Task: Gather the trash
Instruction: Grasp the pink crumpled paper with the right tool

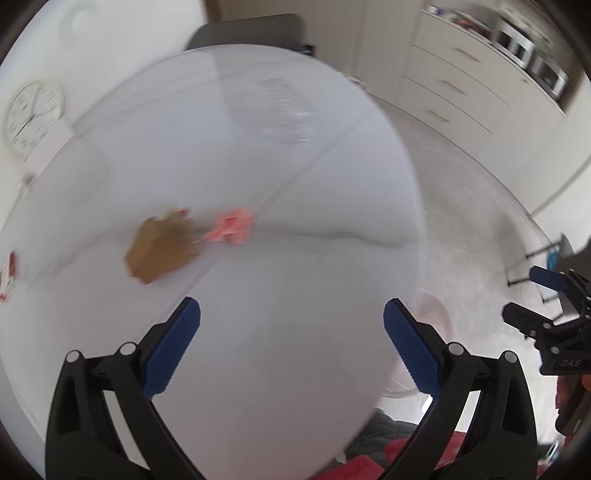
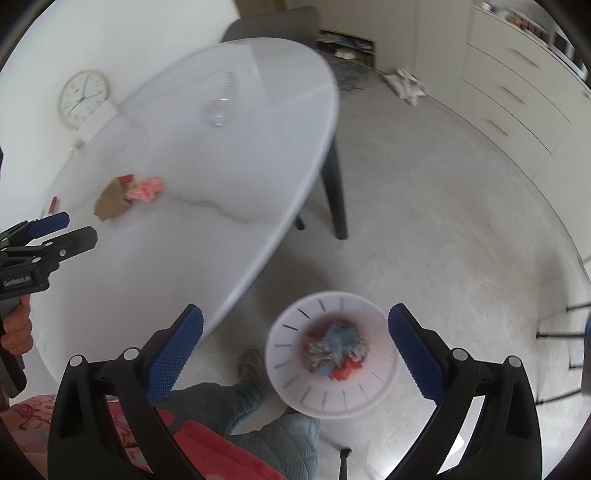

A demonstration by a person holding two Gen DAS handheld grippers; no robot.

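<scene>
A crumpled brown paper piece [image 1: 159, 251] and a pink crumpled wrapper [image 1: 232, 229] lie side by side on the white oval table [image 1: 258, 155]. Both show again in the right wrist view as the brown paper [image 2: 110, 201] and the pink wrapper [image 2: 146, 189]. My left gripper [image 1: 291, 347] hangs open over the table, nearer than the scraps, nothing between its fingers. My right gripper [image 2: 295, 350] is open too, above a white slotted waste bin [image 2: 295, 391] on the floor that holds crumpled wrappers [image 2: 336, 350]. A clear plastic cup [image 2: 218, 110] stands farther back on the table.
A round wall clock [image 2: 83, 98] leans at the table's far left edge. A dark chair [image 1: 247, 31] stands behind the table, white drawers [image 2: 517, 96] line the right wall. A small red-and-white scrap [image 1: 8, 275] lies at the table's left. The person's legs [image 2: 258, 417] are below.
</scene>
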